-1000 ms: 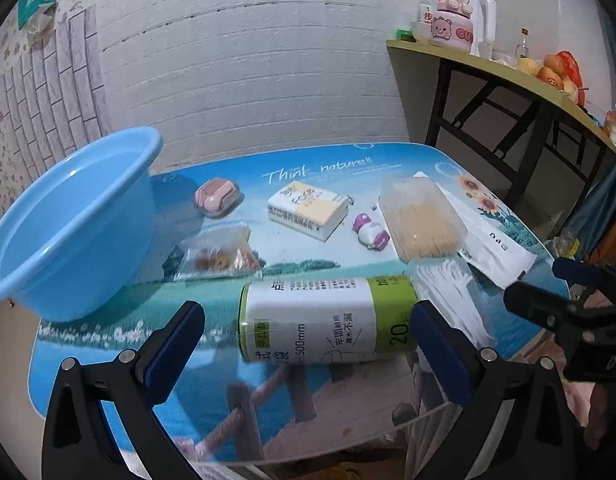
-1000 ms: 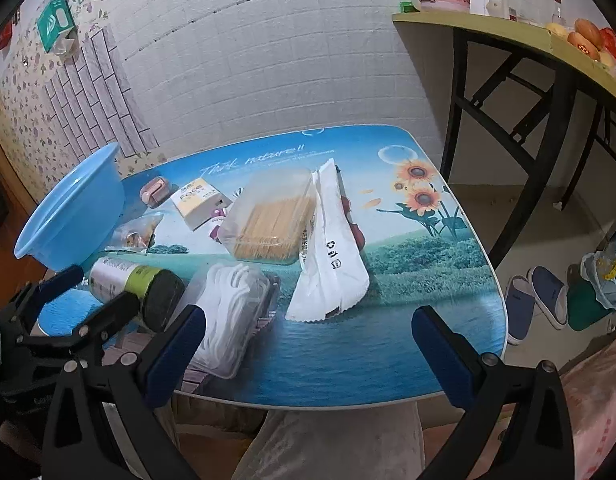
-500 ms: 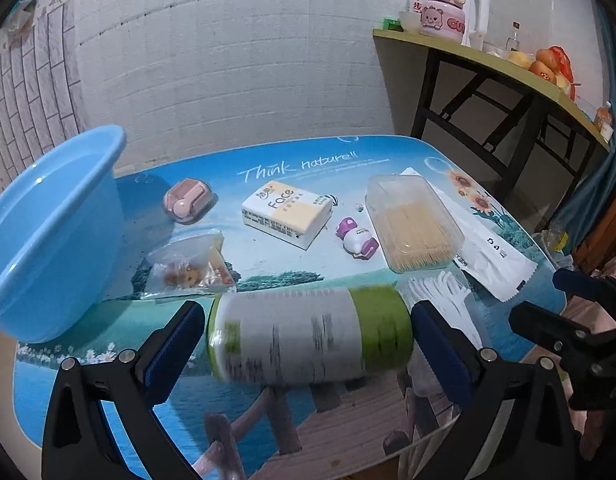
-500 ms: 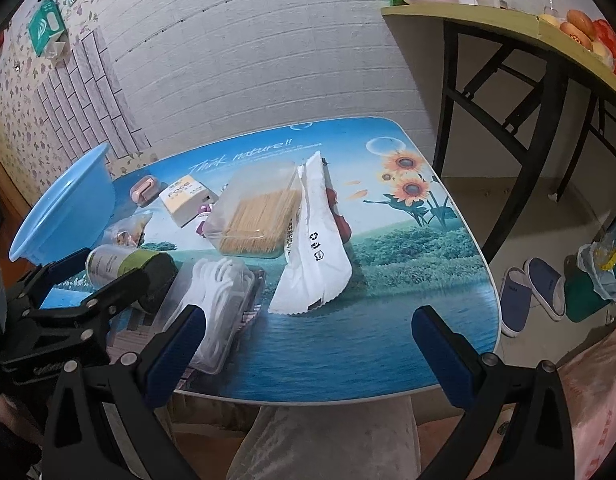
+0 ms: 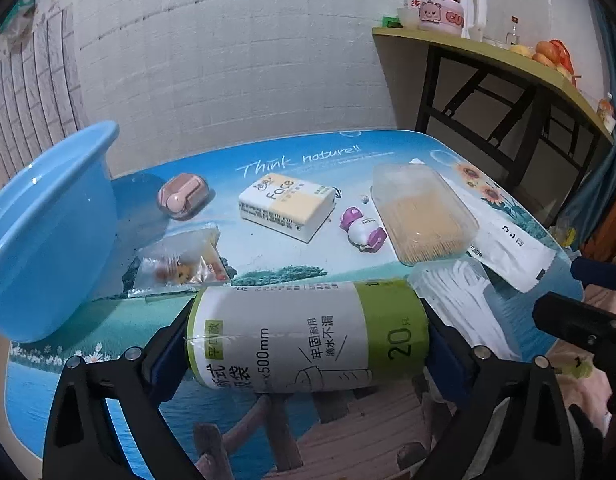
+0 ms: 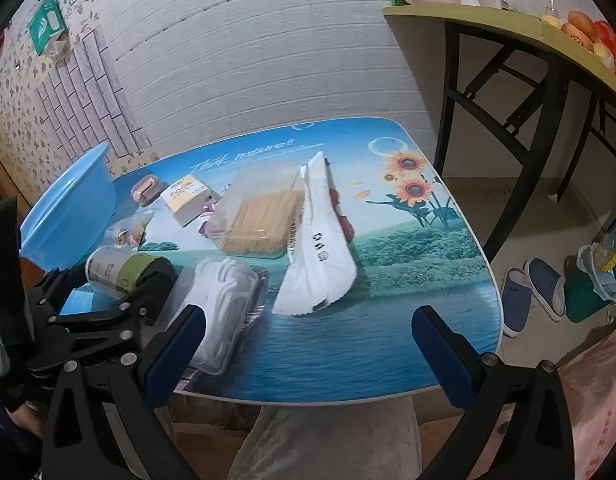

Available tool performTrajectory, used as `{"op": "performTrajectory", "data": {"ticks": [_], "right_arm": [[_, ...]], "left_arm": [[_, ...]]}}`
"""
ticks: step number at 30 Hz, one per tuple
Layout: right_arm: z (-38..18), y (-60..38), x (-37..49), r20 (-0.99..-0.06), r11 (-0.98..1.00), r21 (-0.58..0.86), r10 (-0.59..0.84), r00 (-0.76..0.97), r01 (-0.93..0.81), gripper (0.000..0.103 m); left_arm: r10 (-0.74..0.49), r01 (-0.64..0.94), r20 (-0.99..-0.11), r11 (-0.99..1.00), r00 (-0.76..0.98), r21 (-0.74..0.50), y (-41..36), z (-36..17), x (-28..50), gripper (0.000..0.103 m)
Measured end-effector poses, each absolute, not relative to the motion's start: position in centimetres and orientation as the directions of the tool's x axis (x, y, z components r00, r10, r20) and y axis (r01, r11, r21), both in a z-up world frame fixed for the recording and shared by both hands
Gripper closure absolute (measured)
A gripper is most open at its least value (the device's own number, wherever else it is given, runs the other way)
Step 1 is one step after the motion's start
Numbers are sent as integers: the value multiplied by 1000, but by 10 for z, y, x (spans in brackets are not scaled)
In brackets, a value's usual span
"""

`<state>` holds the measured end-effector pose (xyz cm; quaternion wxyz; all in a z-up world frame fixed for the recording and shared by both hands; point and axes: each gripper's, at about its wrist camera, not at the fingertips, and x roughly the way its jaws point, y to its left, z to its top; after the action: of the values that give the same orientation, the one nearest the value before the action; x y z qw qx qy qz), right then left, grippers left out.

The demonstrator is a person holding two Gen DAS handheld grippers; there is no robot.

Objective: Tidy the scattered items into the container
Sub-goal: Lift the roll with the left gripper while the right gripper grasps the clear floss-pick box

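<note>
My left gripper (image 5: 308, 356) is shut on a white and green roll of bin bags (image 5: 308, 336), gripping it by its two ends just above the table; the roll also shows in the right wrist view (image 6: 119, 272). The blue basin (image 5: 43, 232) stands at the table's left edge. My right gripper (image 6: 308, 352) is open and empty over the table's front edge. Scattered on the table lie a tissue pack (image 5: 285, 210), a pink case (image 5: 182, 197), a snack bag (image 5: 179, 266), a small purple and white toy (image 5: 362, 230), a clear box of toothpicks (image 5: 422, 218), a white pouch (image 6: 320, 256) and a clear box of cotton swabs (image 6: 223, 300).
A side table (image 6: 508, 36) with a kettle and fruit stands to the right by the white wall. Slippers (image 6: 532, 296) and a green bin lie on the floor at the right. The table's front edge (image 6: 328, 398) is close to me.
My left gripper has moved forward and closed on the ends of the roll of bin bags. My right gripper has shifted slightly and stays open.
</note>
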<state>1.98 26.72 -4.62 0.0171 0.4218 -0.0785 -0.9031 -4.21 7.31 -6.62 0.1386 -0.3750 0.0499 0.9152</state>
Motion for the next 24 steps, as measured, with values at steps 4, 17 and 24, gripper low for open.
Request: {"op": "performTrajectory", "data": {"ticks": [4,17,24], "right_arm": [[-45,258,24,-764,-985,170,-116,-635,-25,0],[-46,203,27,-763,-991,131,-124,-635,36,1],[-61,179,6,-782,-994,110,-96,-615,15,14]], "left_arm": [[214,-284,-698,-959,-683,-16,68,-64,-41,6],[188,-143,-642,-982,-744,-122,-1,-30,-32,6],[180,-125,-627,-983,-758,-131,-21,-22,-17,6]]}}
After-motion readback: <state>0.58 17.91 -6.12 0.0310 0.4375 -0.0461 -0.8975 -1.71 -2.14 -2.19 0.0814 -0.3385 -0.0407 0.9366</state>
